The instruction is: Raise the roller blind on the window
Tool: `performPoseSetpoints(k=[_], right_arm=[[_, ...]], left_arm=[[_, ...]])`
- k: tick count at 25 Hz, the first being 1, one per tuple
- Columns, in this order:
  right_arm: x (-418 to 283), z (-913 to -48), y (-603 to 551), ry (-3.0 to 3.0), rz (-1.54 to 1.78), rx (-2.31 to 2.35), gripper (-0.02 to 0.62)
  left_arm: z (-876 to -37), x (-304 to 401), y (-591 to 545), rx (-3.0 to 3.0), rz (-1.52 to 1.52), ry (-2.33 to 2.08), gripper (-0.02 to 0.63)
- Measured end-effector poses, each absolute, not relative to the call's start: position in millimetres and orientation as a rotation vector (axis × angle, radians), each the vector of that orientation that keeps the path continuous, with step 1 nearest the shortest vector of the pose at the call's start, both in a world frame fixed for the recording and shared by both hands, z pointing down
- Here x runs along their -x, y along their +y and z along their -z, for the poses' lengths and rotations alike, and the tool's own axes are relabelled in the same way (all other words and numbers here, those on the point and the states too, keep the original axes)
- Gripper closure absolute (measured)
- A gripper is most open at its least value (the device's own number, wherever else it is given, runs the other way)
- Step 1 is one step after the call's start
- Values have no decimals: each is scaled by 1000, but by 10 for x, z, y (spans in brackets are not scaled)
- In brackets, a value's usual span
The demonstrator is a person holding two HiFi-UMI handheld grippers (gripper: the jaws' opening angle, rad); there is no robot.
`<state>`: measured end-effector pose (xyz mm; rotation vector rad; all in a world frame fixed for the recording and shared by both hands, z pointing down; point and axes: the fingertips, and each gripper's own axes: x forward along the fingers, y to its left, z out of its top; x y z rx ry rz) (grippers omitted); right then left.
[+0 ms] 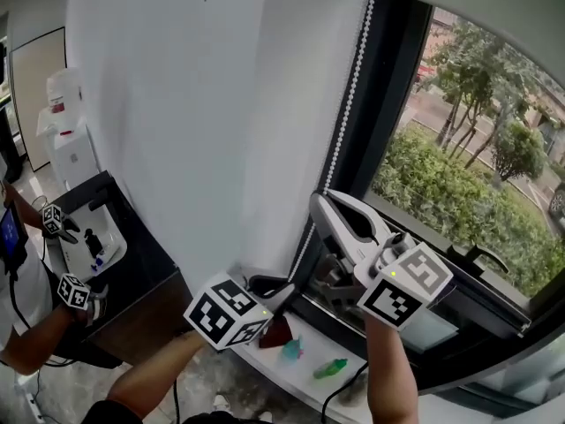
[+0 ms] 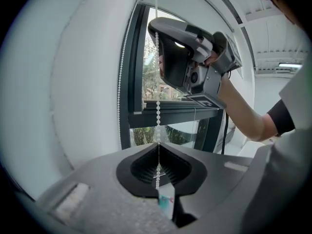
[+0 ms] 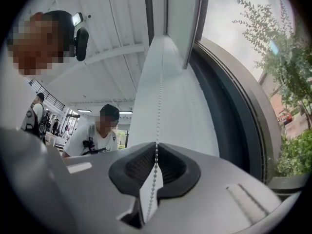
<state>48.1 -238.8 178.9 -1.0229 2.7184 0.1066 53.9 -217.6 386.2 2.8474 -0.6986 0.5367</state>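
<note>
The white fabric roller blind [image 1: 221,104] hangs over the left part of the dark-framed window [image 1: 388,104], and the glass to its right is bare, with shrubs and trees outside. The head view cuts off the blind's top, and its bottom edge is lost behind the arms. A white bead chain [image 1: 350,95] runs down the blind's right edge. Below the upper tool it is hard to follow in that view.

The right gripper [image 3: 156,144] is pinched together on the chain, and the beads pass through the slit between its black pads. The left gripper [image 2: 158,146] is likewise clamped on the chain, lower down the same strand. From the head camera, its jaws are mostly hidden behind its own marker cube.

The right forearm rises from the bottom edge and its tool tips a little upward, just beside the window frame. The left forearm comes in from lower left with its tool under the right one, near the white sill [image 1: 305,374]. On the sill lie a few small teal, green and dark red things, too small to identify.
</note>
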Motion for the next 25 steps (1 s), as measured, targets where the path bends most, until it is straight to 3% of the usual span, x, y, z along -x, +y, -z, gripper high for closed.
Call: performPoseSetpoints(k=[2,4,6,11,25], right_arm=[[-552,-1806,-2375,2699,-100,1035,577],[-568,-1815,-2341,2705,-117,1043,578],[-544,-1858,-2324,2723,-145,1063,578],[-477,-2075,-2291,2737,-148,1093,579],[-583,-2653,-2213,2762,-79,1138,580]], left_arm=[[-3765,-496,-2149,-2871,-484,-702,583],[-3508,-469,-2112,-2894,-351,-689,507],[-3159,-434,-2091,-2915,-184,-677,489],[-2384,-321,-2117,-2958,110,-727,486],[-1783,-468,-2127,-3059,197,-761,480]])
